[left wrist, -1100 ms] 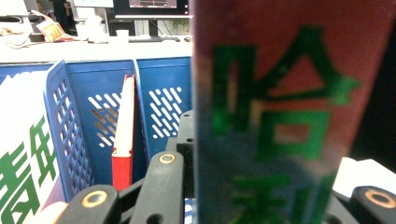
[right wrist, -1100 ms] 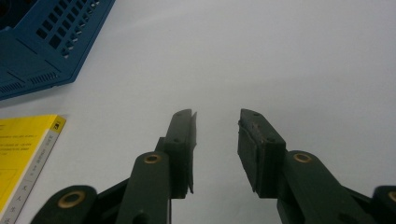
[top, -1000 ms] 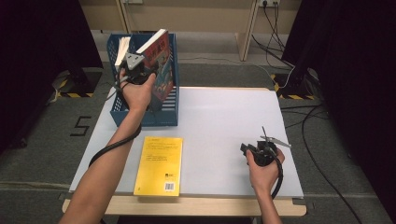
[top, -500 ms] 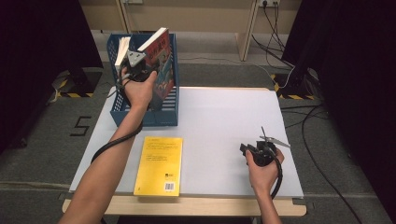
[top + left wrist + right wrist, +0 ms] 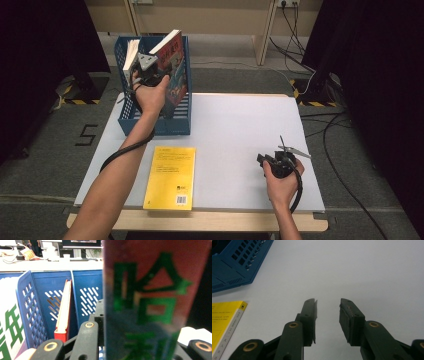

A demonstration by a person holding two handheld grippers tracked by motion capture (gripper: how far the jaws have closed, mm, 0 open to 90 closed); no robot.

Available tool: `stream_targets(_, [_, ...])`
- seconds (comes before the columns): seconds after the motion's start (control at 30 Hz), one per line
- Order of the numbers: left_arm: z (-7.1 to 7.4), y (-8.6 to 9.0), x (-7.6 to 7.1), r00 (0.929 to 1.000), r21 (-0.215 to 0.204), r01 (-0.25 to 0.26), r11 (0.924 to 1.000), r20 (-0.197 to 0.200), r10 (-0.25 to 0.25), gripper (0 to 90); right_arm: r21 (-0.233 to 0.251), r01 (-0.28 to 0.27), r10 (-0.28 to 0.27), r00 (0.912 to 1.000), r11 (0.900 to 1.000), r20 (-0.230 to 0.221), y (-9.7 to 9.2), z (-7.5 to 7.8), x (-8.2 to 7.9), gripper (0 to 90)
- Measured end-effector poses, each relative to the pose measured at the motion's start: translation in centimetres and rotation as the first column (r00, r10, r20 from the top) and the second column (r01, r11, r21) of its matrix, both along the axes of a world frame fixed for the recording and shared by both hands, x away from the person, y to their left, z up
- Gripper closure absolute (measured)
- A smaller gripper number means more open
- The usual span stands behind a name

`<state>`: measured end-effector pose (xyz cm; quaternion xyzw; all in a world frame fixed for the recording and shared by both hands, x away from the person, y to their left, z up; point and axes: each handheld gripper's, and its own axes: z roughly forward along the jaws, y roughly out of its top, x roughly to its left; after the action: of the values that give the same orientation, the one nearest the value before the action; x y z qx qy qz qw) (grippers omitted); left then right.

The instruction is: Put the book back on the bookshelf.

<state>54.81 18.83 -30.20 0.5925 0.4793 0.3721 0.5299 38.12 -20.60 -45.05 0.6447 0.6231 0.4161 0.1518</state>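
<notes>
A thick book with a red, pictured cover [image 5: 176, 65] is tilted above the blue file rack [image 5: 150, 125], over its right compartment. My left gripper [image 5: 148, 69] is shut on it. In the left gripper view the book's spine with green characters [image 5: 147, 302] stands between the jaws, close to the camera. My right gripper [image 5: 274, 161] rests low over the white table [image 5: 240, 125] at the right, open, with nothing between its fingers [image 5: 328, 307]. A yellow book [image 5: 171, 176] lies flat near the table's front edge; its corner [image 5: 224, 317] also shows in the right gripper view.
The rack [image 5: 32, 310] has slotted dividers. A thin red-edged book [image 5: 63, 312] stands in a middle compartment and a white one [image 5: 131, 52] in the left one. Cables lie on the floor to the right, beyond the table.
</notes>
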Motion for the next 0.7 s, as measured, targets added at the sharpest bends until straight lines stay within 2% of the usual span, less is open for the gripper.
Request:
stream_targets(0.13, [0.0,0.0,0.2,1.0000,0.002,0.000,1.0000,0.002,0.000,74.3,0.010,0.003,-0.003,1.0000,0.9999,-0.005,0.1,0.0,0.0,65.9])
stream_targets(0.7, [-0.5,-0.3,1.4,1.0000,0.016,0.004,0.9999,0.001,-0.004,74.3,-0.008,-0.004,0.004,1.0000,1.0000,0.005,-0.1,-0.1,0.1,65.9])
